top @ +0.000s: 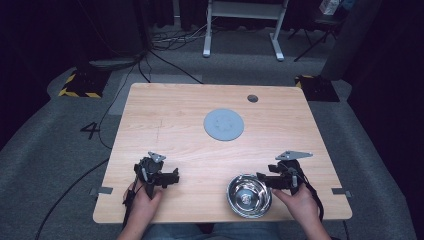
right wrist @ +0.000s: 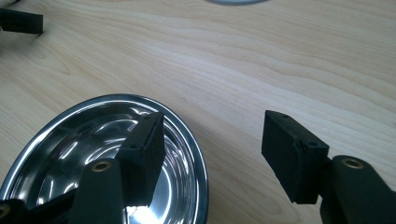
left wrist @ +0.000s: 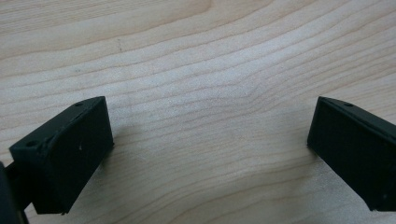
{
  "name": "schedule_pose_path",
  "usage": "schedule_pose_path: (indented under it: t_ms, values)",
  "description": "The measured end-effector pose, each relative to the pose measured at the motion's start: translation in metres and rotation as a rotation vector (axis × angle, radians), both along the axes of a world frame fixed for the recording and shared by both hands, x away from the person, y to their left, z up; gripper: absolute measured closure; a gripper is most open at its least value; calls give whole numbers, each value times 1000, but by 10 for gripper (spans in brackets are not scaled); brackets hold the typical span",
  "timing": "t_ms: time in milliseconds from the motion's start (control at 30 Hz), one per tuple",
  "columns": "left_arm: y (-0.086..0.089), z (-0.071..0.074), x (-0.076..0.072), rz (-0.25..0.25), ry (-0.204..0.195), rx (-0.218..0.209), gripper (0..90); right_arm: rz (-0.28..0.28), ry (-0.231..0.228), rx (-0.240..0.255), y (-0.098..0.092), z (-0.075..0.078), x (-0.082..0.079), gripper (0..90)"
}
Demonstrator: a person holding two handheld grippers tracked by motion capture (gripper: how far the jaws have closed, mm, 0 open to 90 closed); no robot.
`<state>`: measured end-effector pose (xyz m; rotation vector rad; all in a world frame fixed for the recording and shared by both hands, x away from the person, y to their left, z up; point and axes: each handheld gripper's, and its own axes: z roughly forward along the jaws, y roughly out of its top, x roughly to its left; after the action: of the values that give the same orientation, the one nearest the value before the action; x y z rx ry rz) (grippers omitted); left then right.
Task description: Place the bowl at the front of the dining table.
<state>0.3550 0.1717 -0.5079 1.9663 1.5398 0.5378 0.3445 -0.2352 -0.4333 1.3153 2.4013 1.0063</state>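
Right gripper [top: 261, 178] straddling the rim of a steel bowl [top: 249, 195], jaws wide and gripping nothing.

The bowl sits near the table's [top: 190, 150] front edge, right of centre. In the right gripper view one jaw hangs over the bowl's inside and the other outside the rim above bare wood, neither pad pressing on it. The left gripper [top: 172, 177] rests well apart at front left, jaws spread wide over bare wood. A grey disc [top: 223, 124] lies farther back.

Bowl [top: 249, 195] near table [top: 200, 150] front edge, disc [top: 223, 124] behind it.
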Motion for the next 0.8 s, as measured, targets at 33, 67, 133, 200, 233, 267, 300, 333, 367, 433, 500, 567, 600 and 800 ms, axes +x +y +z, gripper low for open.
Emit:
schedule_pose_path:
  t_ms: [33, 67, 133, 200, 233, 267, 300, 333, 367, 433, 500, 567, 600, 800]
  values:
    - [0, 0, 0, 0, 0, 1, 2, 4, 9, -1, 0, -1, 1, 393]
    - [0, 0, 0, 0, 0, 1, 2, 4, 9, -1, 0, -1, 1, 393]
    - [0, 0, 0, 0, 0, 0, 2, 8, 39, 3, 0, -6, 4, 400]
    - [0, 0, 0, 0, -1, 1, 2, 18, 61, 9, 0, -9, 5, 405]
    - [0, 0, 0, 0, -1, 1, 2, 18, 76, 8, 1, -11, 5, 408]
    - [0, 0, 0, 0, -1, 1, 3, 25, 85, 7, 2, -12, 5, 418]
    - [0, 0, 0, 0, 0, 1, 3, 34, 97, 1, 3, -16, 5, 428]
    - [0, 0, 0, 0, -1, 1, 3, 44, 119, -2, 4, -19, 7, 446]
    - [0, 0, 0, 0, -1, 1, 2, 44, 119, -2, 4, -19, 7, 446]
    - [0, 0, 0, 0, -1, 1, 2, 60, 149, 5, 5, -24, 9, 475]
    - [0, 0, 0, 0, 0, 0, 2, 73, 173, 17, 4, -26, 11, 492]
    - [0, 0, 0, 0, 0, 1, 2, 78, 212, 32, 2, -31, 15, 523]
    - [0, 0, 0, 0, -1, 0, 2, 78, 224, 37, 1, -32, 17, 536]
    - [0, 0, 0, 0, 1, 0, 2, 98, 287, 12, 5, -39, 20, 648]
